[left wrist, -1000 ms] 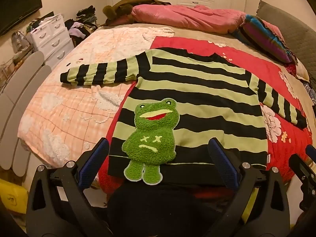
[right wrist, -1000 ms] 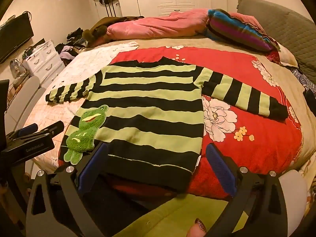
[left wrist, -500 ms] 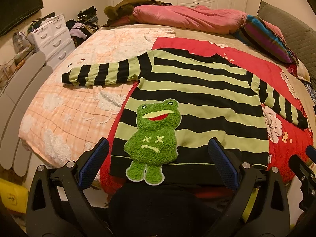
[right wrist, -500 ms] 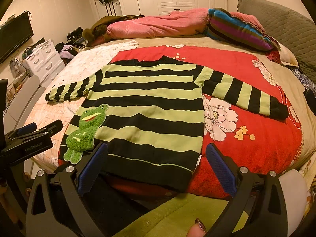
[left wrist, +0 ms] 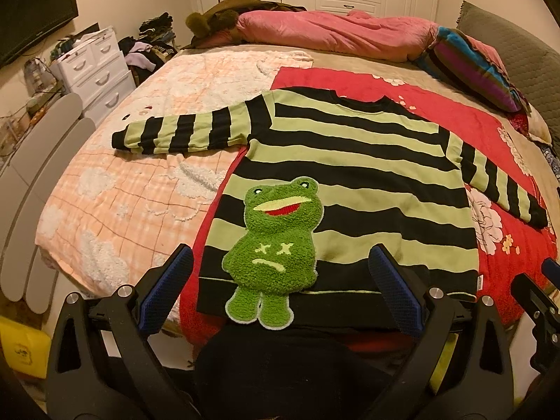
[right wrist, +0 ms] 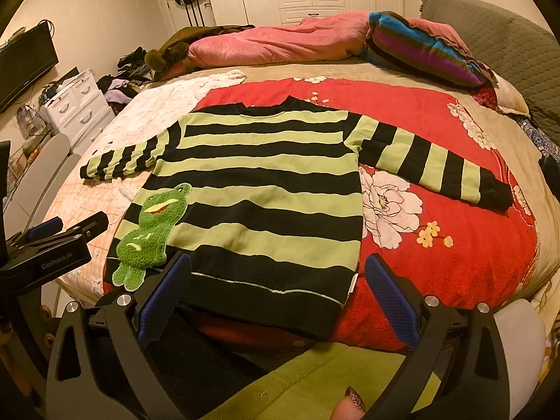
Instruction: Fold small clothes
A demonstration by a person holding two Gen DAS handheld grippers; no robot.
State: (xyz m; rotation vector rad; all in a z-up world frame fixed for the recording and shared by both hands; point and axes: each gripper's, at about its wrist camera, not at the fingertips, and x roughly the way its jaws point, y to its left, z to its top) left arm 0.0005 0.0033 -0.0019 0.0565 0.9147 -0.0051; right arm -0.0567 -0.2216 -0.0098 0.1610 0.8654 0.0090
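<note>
Bedroom with a wide bed (left wrist: 115,206) under warm light, white wardrobe doors along the top of the frame. Striped sweater (left wrist: 350,175) spread flat mid-frame, both sleeves out, frog patch (left wrist: 276,245) lower left of it. Hem partly hidden behind both claws. Left claw (left wrist: 280,290) spread wide, empty, low at the near bed edge. Right claw (right wrist: 278,292) likewise agape, empty. Bare bedding either side.

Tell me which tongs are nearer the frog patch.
Left. The left tongs frame the frog patch directly; the right tongs sit off to its right, over the hem.
</note>
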